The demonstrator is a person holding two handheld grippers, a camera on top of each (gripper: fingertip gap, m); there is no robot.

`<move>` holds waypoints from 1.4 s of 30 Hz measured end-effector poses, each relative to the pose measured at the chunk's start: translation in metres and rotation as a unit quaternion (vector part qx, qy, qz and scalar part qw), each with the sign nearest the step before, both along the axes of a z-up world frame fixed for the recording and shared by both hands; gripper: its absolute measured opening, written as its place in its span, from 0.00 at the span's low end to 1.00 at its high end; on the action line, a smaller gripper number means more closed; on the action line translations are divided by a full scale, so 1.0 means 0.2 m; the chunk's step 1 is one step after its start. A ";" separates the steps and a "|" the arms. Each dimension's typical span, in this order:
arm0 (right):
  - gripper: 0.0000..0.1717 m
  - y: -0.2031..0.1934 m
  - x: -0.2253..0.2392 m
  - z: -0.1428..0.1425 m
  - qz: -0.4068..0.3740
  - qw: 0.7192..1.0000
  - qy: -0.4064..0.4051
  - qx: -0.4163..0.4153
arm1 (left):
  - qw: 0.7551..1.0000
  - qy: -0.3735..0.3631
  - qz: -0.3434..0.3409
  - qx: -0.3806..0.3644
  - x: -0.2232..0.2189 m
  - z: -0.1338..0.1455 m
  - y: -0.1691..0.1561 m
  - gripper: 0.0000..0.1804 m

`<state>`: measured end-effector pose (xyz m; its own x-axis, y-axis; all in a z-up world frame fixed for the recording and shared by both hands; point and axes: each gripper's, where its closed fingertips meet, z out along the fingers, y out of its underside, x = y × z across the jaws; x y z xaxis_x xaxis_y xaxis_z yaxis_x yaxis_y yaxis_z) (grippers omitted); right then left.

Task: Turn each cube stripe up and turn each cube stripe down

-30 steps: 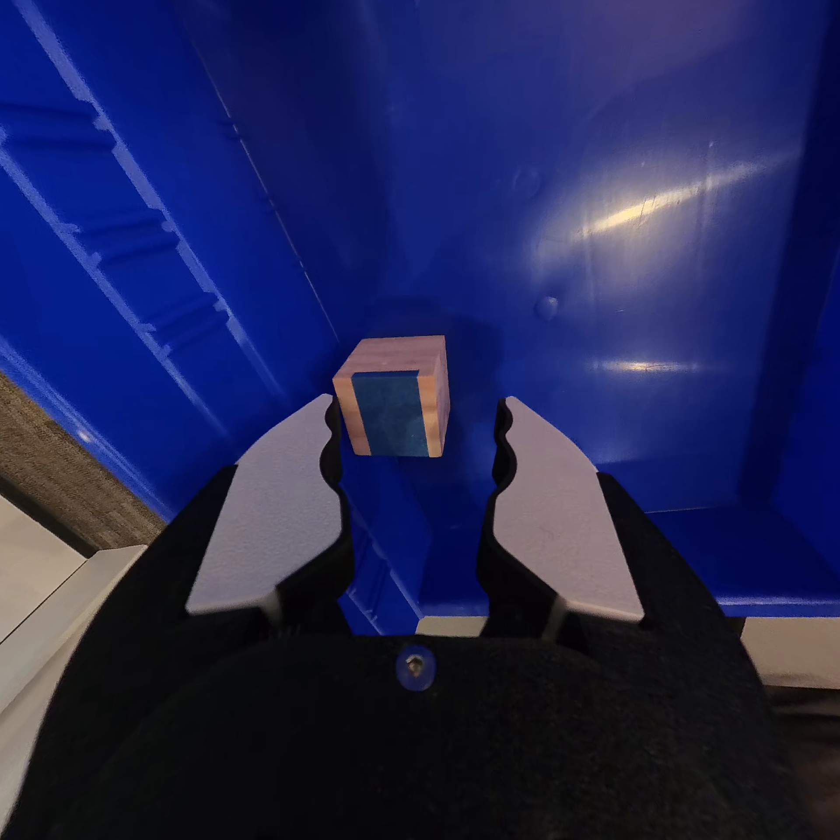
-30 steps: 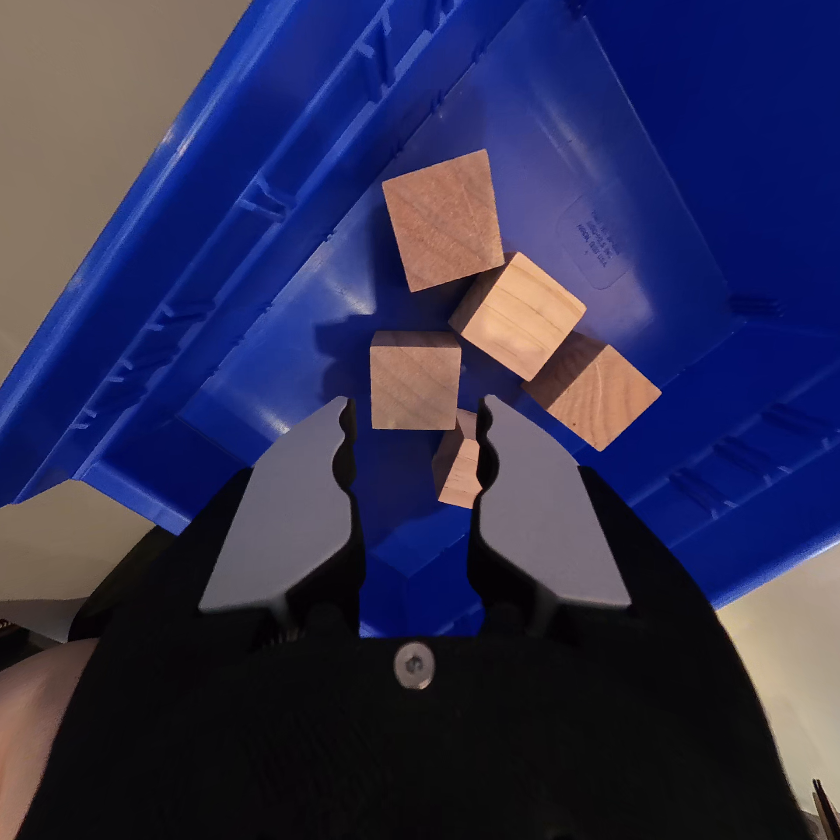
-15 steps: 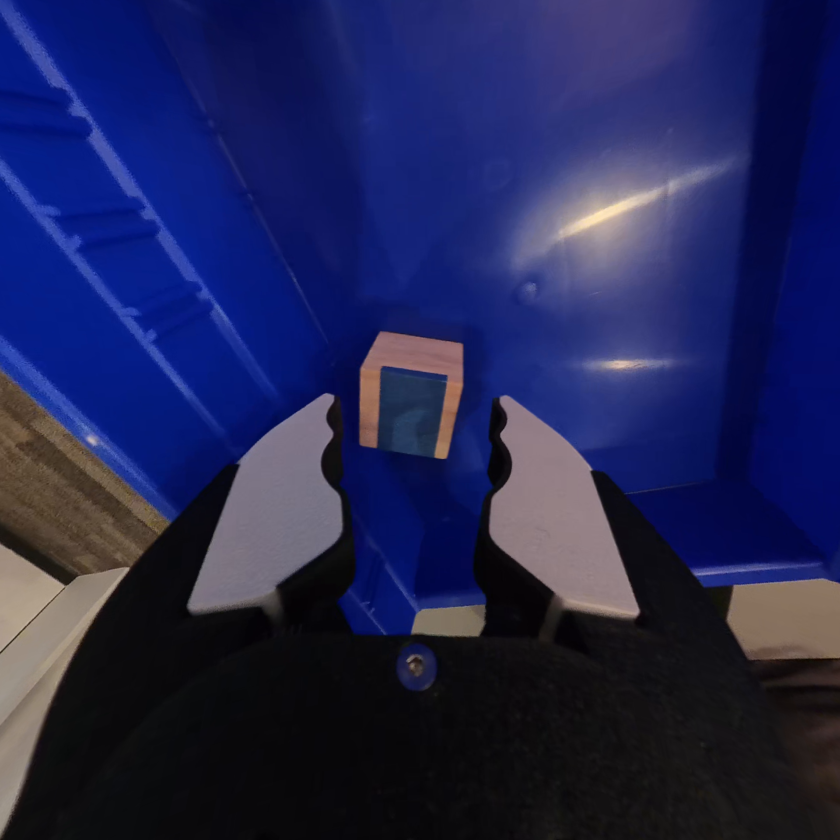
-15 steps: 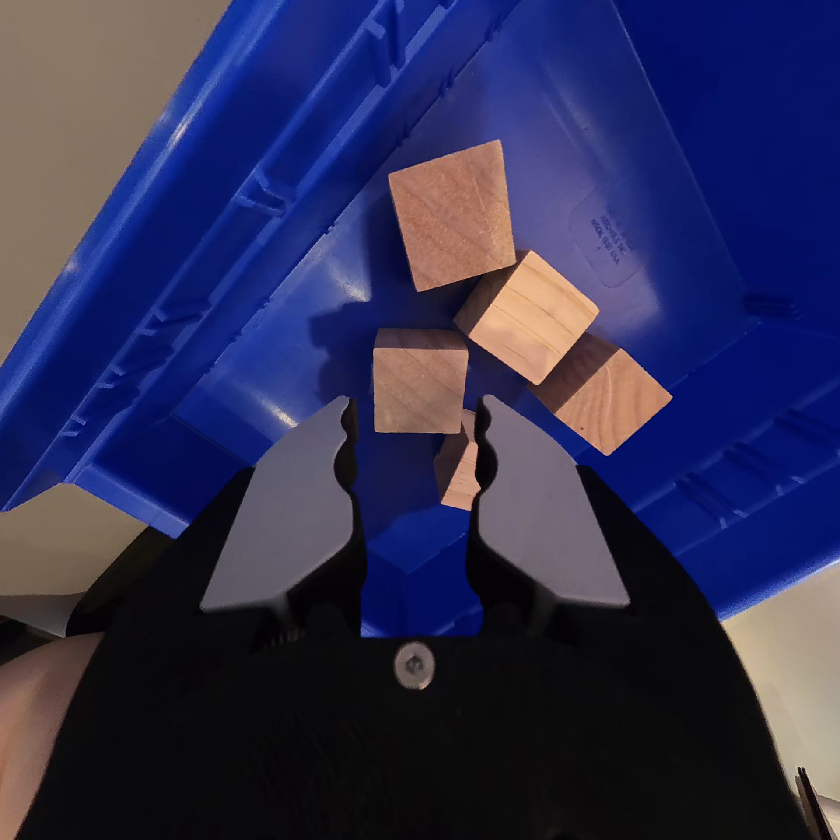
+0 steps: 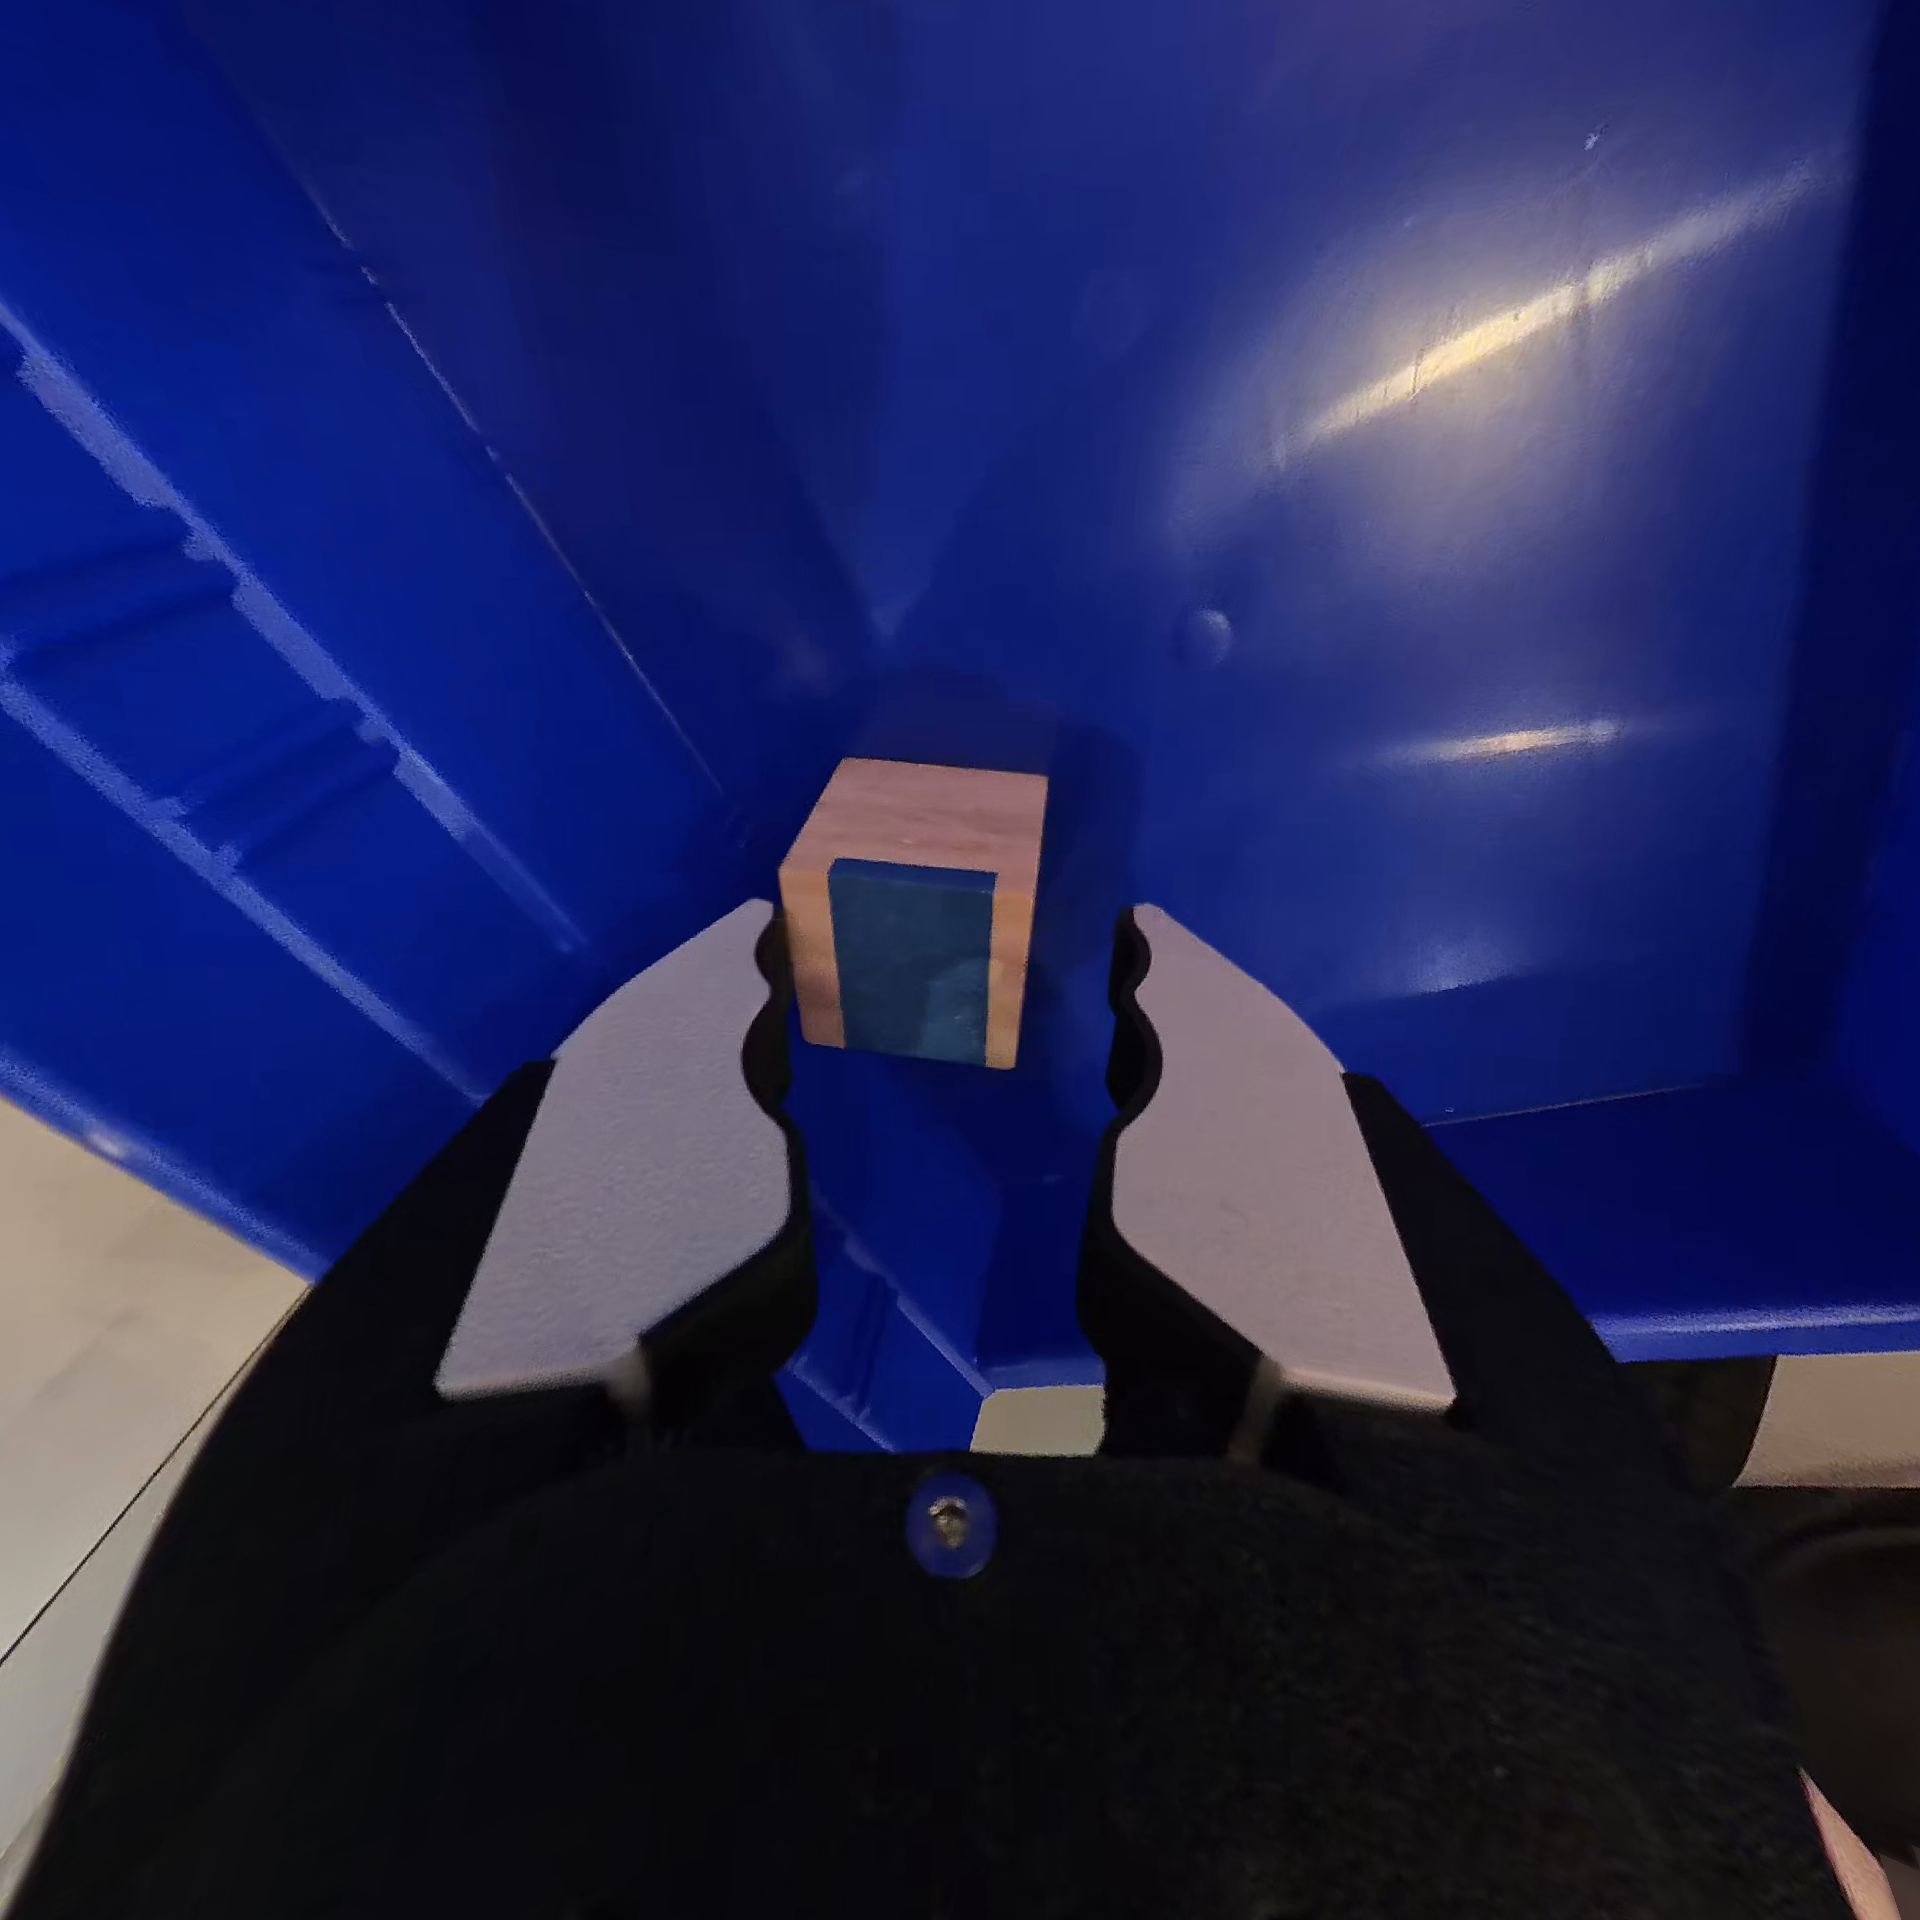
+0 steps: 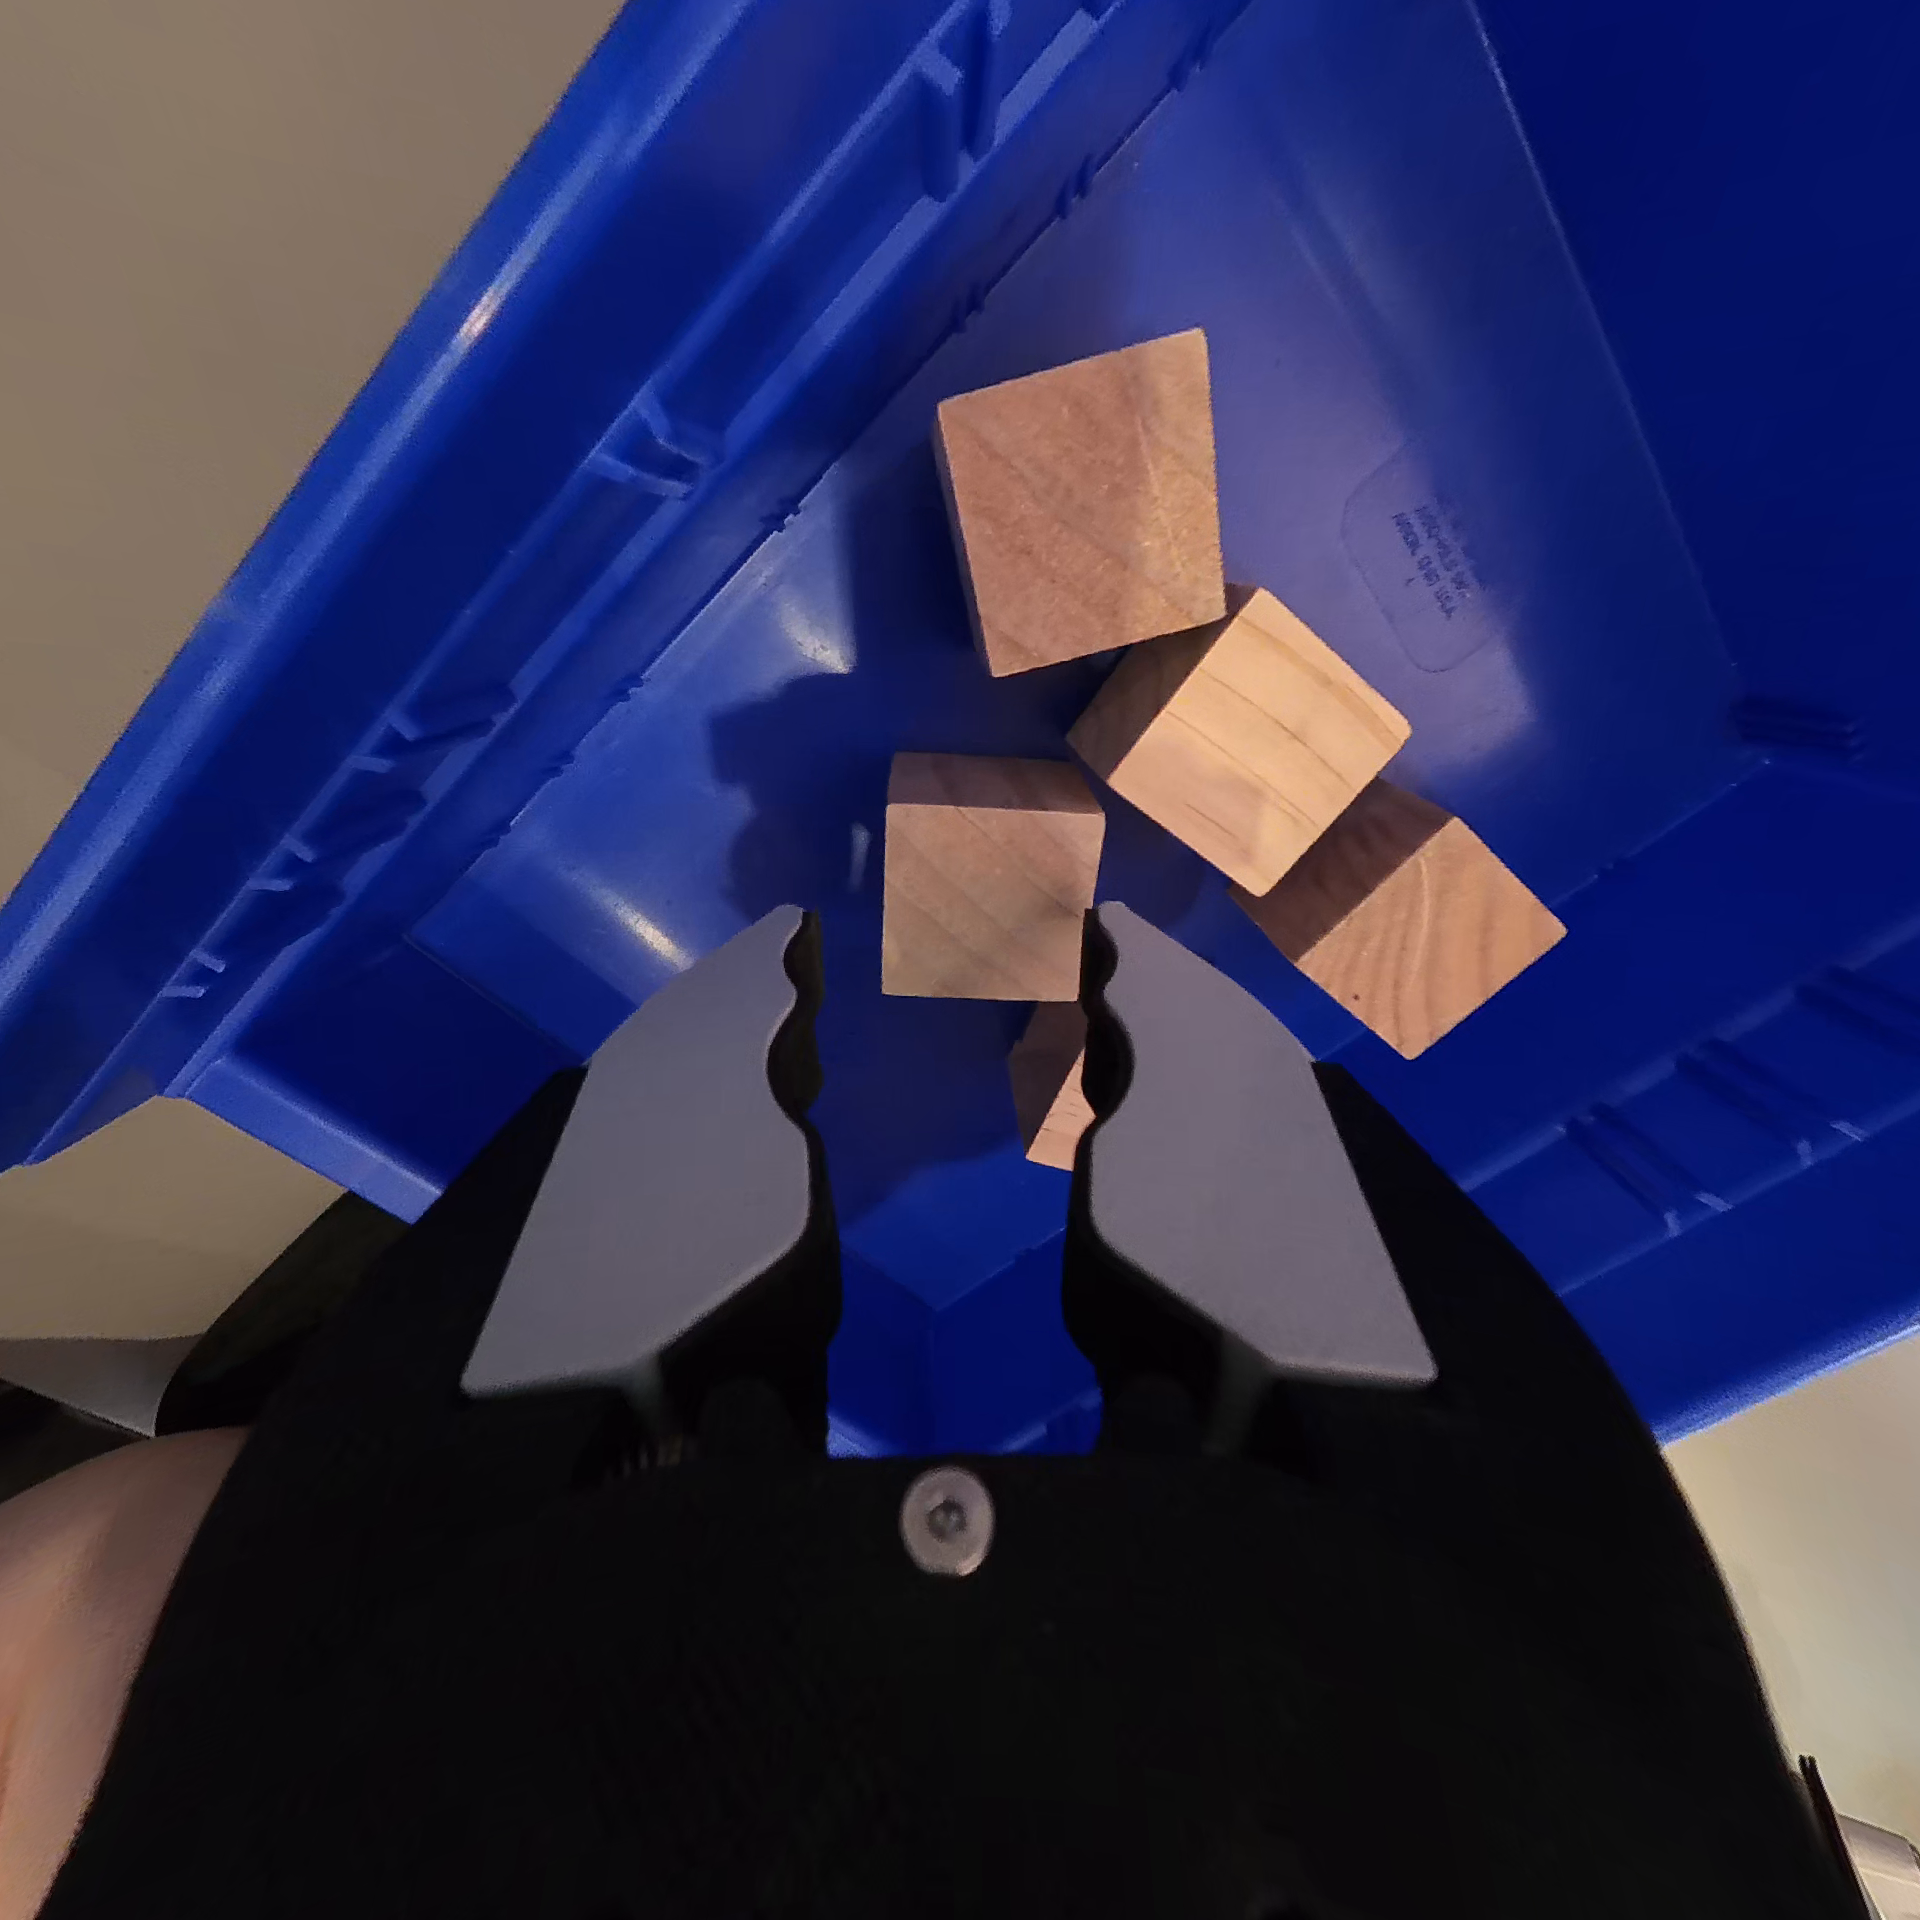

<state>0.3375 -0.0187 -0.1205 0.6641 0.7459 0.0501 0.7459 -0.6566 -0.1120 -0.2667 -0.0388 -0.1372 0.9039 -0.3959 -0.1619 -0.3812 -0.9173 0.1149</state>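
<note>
Under both open, bare fingers (image 5: 665,1122) lies a glossy blue bin (image 6: 644,665) on a beige surface (image 6: 208,312).

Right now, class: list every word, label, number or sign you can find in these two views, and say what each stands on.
One text only: a moulded stamp on the floor of the blue bin in the right wrist view, a few short lines, not given here.
Wooden cubes: none.
Striped cube in the left wrist view: none.

Small moulded lettering on the blue bin (image 6: 1434,561) floor, too small to read.
</note>
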 end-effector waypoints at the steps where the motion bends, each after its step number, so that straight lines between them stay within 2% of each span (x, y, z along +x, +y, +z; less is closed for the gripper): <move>1: 0.29 0.00 0.00 0.00 0.000 1.000 0.000 -0.001 | 1.000 0.006 -0.001 -0.002 -0.01 0.00 0.00 0.33; 10: 0.28 -0.01 -0.01 -0.01 0.007 1.000 -0.004 -0.009 | 0.999 0.043 -0.004 -0.002 -0.04 -0.01 0.01 0.26; 16: 0.28 -0.02 -0.01 -0.01 0.007 1.000 -0.008 -0.013 | 0.998 0.067 -0.018 0.002 -0.05 0.03 0.02 0.26; 19: 0.28 -0.01 0.02 0.01 -0.005 1.000 -0.020 -0.001 | 0.995 0.046 -0.029 0.080 0.00 0.16 0.09 0.26; 22: 0.27 0.03 0.10 0.10 -0.054 0.996 -0.061 0.045 | 0.981 -0.010 -0.042 0.189 0.13 0.39 0.15 0.26; 24: 0.27 0.07 0.17 0.22 -0.094 0.986 -0.093 0.103 | 0.958 -0.072 -0.077 0.266 0.27 0.56 0.16 0.26; 26: 0.27 0.11 0.16 0.37 -0.103 0.973 -0.100 0.183 | 0.921 -0.161 -0.121 0.332 0.45 0.74 0.15 0.26; 28: 0.26 0.18 0.05 0.58 -0.076 0.949 -0.083 0.293 | 0.871 -0.273 -0.176 0.369 0.67 0.90 0.09 0.25; 30: 0.26 0.21 -0.15 0.77 -0.032 0.918 -0.037 0.394 | 0.826 -0.376 -0.223 0.356 0.85 1.00 -0.02 0.25; 32: 0.27 0.21 -0.44 0.95 0.032 0.866 0.026 0.498 | 0.793 -0.445 -0.265 0.321 0.99 1.05 -0.13 0.25; 33: 0.29 0.17 -0.62 1.01 0.087 0.835 0.074 0.538 | 0.779 -0.463 -0.284 0.314 1.05 1.07 -0.17 0.25; 34: 0.34 0.09 -0.82 1.04 0.161 0.801 0.125 0.563 | 0.766 -0.478 -0.298 0.309 1.10 1.08 -0.19 0.25; 36: 0.37 -0.12 -1.13 1.03 0.301 0.722 0.186 0.594 | 0.742 -0.518 -0.315 0.286 1.19 1.11 -0.25 0.25; 38: 0.38 -0.29 -1.32 1.04 0.364 0.644 0.209 0.640 | 0.719 -0.564 -0.323 0.247 1.28 1.12 -0.30 0.25; 39: 0.38 -0.36 -1.39 1.02 0.383 0.625 0.224 0.642 | 0.709 -0.583 -0.326 0.228 1.32 1.11 -0.33 0.25; 42: 0.42 -0.46 -1.51 0.99 0.397 0.608 0.251 0.640 | 0.692 -0.610 -0.337 0.188 1.43 1.09 -0.37 0.25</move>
